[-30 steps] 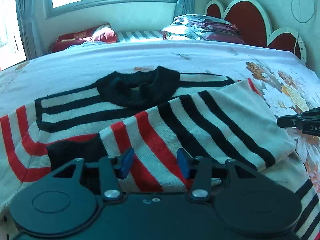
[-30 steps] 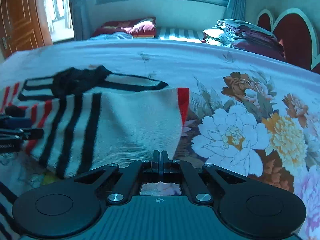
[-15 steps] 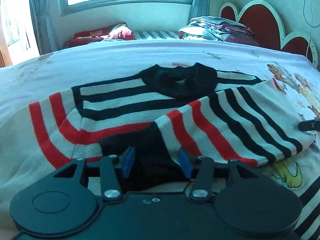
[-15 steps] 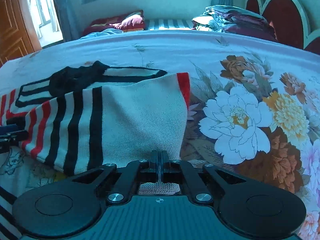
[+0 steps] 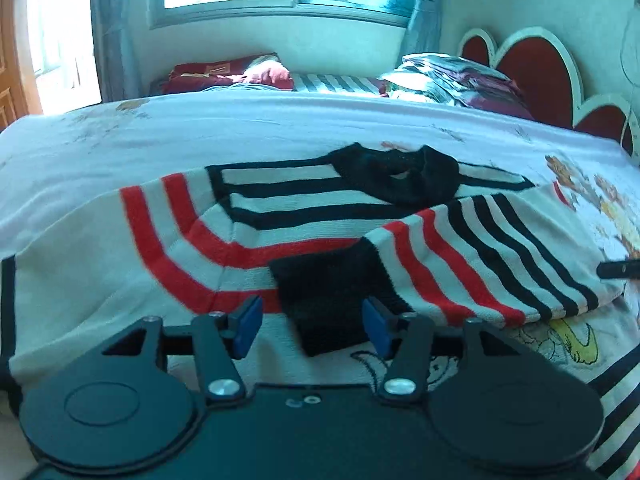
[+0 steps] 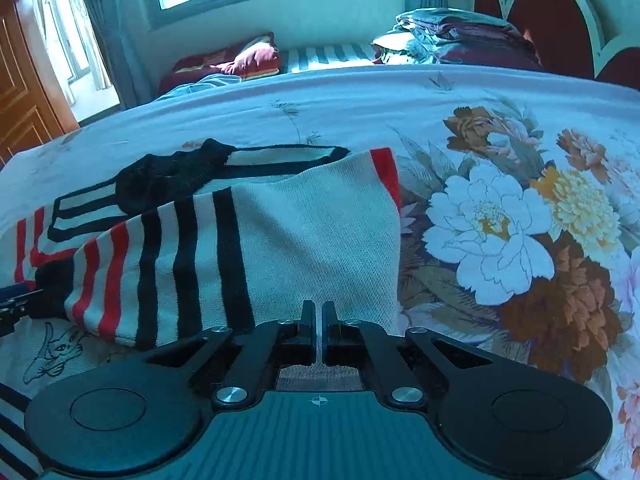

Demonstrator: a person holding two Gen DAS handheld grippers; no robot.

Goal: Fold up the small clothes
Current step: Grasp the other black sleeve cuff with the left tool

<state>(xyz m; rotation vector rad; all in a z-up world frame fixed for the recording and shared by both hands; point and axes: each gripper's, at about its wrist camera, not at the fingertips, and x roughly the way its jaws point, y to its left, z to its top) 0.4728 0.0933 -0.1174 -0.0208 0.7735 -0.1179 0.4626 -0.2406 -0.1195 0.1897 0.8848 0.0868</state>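
Observation:
A white sweater (image 5: 304,224) with black and red stripes and a black collar (image 5: 400,176) lies flat on the bed. One sleeve is folded across its body, and that sleeve's black cuff (image 5: 328,300) lies on the cloth close in front of my left gripper (image 5: 313,324). The left jaws are opening; the cuff sits between the blue pads (image 5: 248,320), which do not press it. My right gripper (image 6: 319,318) is shut, its tips over the plain white part of the sweater (image 6: 320,248) near the fold's right edge. Its black tip (image 5: 618,270) shows at the left wrist view's right edge.
The floral bedspread (image 6: 492,220) stretches away to the right. A second garment with a cartoon print (image 5: 568,340) and stripes lies under the sweater's near edge. Folded bedding (image 6: 460,36) and a red pillow (image 6: 248,60) lie at the far side, by the red headboard (image 5: 536,64).
My left gripper has slid left along the folded sleeve, from its red stripes to the black cuff, and its jaws have widened. The right gripper stays shut and has rolled slightly.

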